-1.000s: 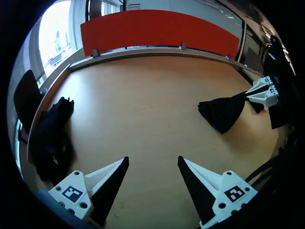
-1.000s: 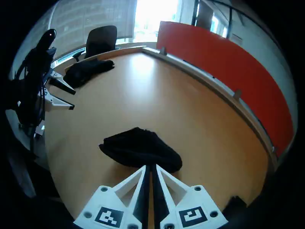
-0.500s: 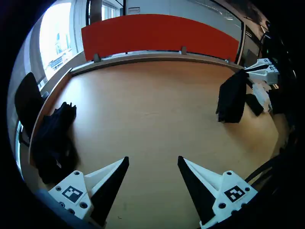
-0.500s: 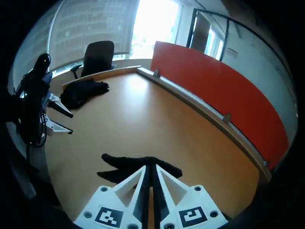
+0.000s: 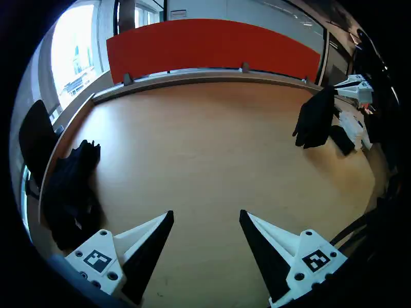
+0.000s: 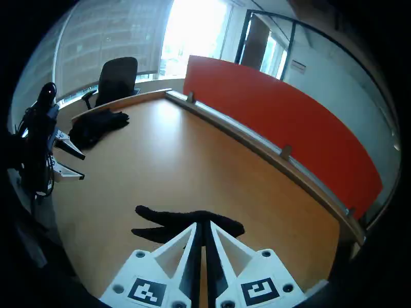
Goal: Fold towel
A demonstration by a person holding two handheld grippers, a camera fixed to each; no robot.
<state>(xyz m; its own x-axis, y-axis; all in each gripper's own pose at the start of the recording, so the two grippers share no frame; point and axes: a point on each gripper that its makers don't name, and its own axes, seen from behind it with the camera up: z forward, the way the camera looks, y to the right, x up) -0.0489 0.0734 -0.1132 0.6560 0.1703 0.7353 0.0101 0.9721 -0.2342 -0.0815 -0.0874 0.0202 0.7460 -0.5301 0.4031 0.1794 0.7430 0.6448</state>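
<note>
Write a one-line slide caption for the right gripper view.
Right hand-held gripper shut on a black towel above the wooden table, with the open left hand-held gripper off to its left.

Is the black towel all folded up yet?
Not yet. Done: the right tongs are shut on the black towel, which hangs bunched from them. In hand: holding it up over the table. Left: the left tongs are open, holding nothing, and no fold is made. Another dark pile lies aside.

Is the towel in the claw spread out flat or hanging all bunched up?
Hanging, bunched. The right claw is shut on the towel, which dangles from it, not spread flat.
</note>
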